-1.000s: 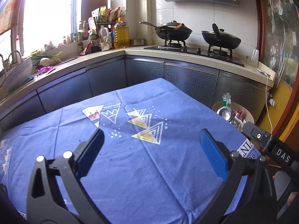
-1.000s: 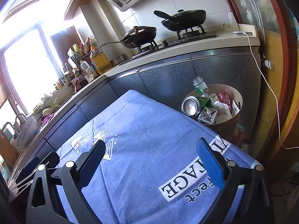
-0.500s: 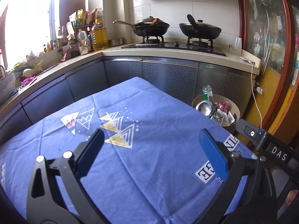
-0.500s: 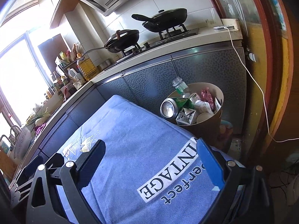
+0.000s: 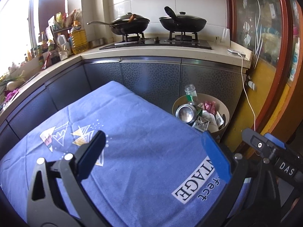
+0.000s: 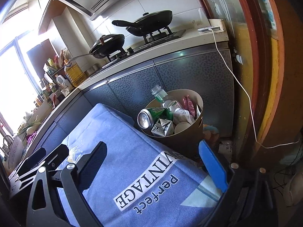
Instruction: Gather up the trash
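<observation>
Both views have swung right since a second ago, bringing the trash bin closer to centre.

Left wrist: the left gripper [image 5: 153, 157] hangs spread wide and empty over the blue tablecloth [image 5: 132, 132]; the bin [image 5: 226, 113] stands on the floor just past the table's far right edge, with a can [image 5: 186, 113] and a bottle [image 5: 190, 92] on top. Right wrist: the right gripper [image 6: 157, 160] is likewise released, holding nothing, aimed at the bin [image 6: 189, 140]. No loose trash shows on the cloth, so scan the table and floor before closing on anything.
</observation>
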### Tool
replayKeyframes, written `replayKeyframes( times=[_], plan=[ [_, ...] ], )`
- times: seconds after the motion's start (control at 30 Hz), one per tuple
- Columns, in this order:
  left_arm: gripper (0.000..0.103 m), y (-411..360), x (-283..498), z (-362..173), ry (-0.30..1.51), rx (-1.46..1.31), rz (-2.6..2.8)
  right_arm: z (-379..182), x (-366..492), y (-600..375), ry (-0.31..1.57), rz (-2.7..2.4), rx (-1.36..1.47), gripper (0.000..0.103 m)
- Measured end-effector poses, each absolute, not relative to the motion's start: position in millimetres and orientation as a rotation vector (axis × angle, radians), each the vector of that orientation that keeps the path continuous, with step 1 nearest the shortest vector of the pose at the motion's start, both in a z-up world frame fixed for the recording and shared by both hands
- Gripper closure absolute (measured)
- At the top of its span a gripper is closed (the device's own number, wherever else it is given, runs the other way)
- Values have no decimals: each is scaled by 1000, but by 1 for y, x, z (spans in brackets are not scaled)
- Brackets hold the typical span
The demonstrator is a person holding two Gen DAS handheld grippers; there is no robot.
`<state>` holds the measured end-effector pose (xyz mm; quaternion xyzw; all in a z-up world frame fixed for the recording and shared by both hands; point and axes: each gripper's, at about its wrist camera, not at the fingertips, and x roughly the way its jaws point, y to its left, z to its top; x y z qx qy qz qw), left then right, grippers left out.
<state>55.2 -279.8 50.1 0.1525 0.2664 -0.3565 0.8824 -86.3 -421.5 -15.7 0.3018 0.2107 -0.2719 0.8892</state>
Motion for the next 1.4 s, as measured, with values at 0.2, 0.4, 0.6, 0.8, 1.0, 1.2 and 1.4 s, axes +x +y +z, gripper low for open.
replayKeyframes(
  times=[0.2,0.4,0.6,0.8,1.0,1.2,1.4],
  plan=[
    [6,-298,59,52,560,343,-723,-21,-79,-438,451,-543,650,7],
    [6,-312,59,52,546,376,-707,-34,-74,-452,473,-527,685,7],
    [6,-328,63,51,560,391,-712,-37,-77,-466,468,-537,706,7],
    [6,-344,63,51,552,411,-718,-38,-81,-482,456,-556,730,7],
    [6,-354,68,50,555,427,-714,-39,-80,-489,458,-557,738,7],
    [6,-354,76,50,565,415,-697,-41,-78,-492,463,-562,737,7],
    [6,-350,81,51,558,407,-680,-43,-74,-492,473,-569,730,7]
  ],
)
